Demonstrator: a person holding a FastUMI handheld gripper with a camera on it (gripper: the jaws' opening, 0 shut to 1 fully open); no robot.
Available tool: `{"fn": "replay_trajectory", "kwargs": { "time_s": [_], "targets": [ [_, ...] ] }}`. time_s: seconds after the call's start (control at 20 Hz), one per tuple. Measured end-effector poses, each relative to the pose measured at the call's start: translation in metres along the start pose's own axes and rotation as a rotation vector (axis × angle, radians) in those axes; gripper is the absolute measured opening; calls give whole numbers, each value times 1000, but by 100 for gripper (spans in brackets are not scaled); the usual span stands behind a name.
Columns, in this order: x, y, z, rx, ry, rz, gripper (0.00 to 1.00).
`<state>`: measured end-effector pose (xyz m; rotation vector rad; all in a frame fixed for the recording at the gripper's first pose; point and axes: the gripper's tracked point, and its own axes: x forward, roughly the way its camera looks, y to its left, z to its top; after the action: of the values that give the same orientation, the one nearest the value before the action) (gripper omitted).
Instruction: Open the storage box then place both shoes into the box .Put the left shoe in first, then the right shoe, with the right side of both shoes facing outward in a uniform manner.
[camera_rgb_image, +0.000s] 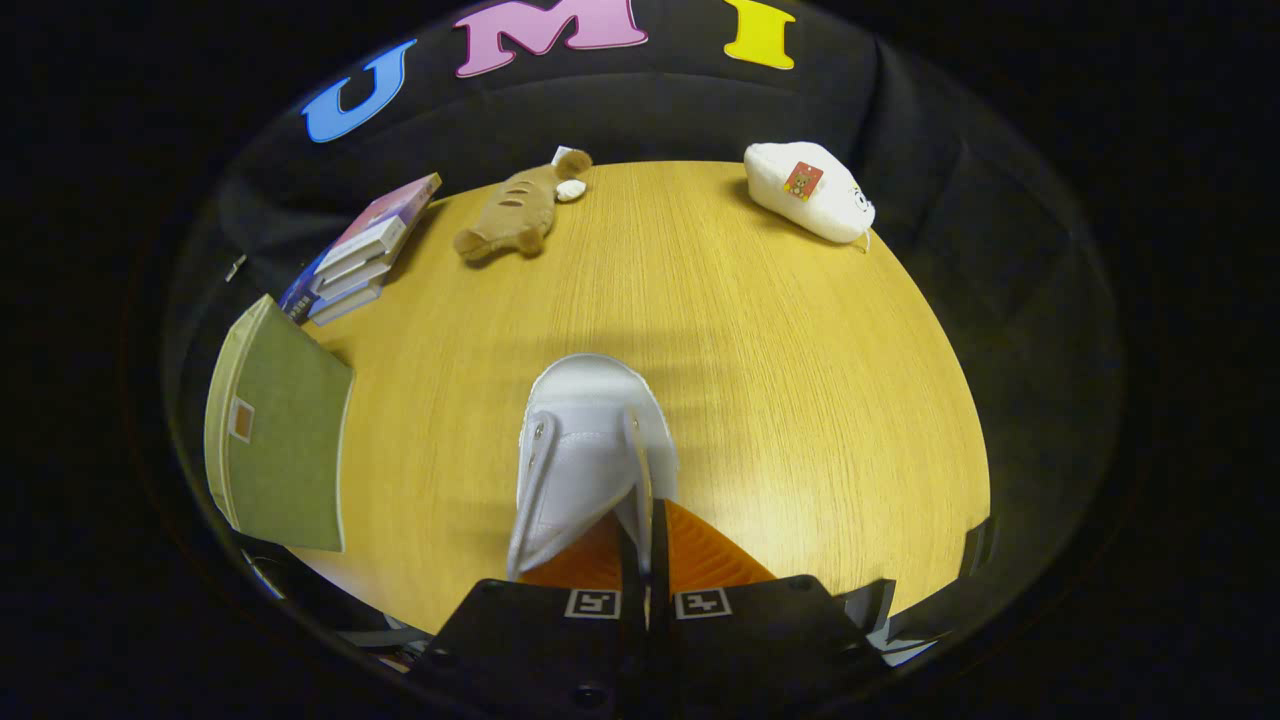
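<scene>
The tool (645, 545) pinches the collar edge of a white shoe (590, 450) above the table (800, 400). The olive storage box (285, 430) sits to the shoe's left. Best carried level, grip kept firm.

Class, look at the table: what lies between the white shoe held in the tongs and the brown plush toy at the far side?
Nothing: in the gripper view, bare wooden table separates the white shoe, gripped by the tongs, from the brown plush toy.
</scene>
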<state>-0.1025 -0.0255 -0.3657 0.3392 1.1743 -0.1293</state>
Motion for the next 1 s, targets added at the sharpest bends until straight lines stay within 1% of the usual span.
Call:
{"fn": "replay_trajectory", "kwargs": {
  "time_s": [0.1, 0.2, 0.4, 0.55, 0.65, 0.8, 1.0],
  "targets": [
    [-25, 22, 15, 21, -2, 27, 5],
    [-49, 52, 35, 28, -11, 74, 5],
    [-91, 132, 73, 45, -50, 187, 5],
    [-112, 199, 92, 65, -50, 272, 5],
    [-119, 240, 100, 60, -45, 311, 5],
    [-119, 297, 97, 46, -9, 342, 5],
    [-103, 356, 79, 19, 52, 346, 5]
  ]
}}
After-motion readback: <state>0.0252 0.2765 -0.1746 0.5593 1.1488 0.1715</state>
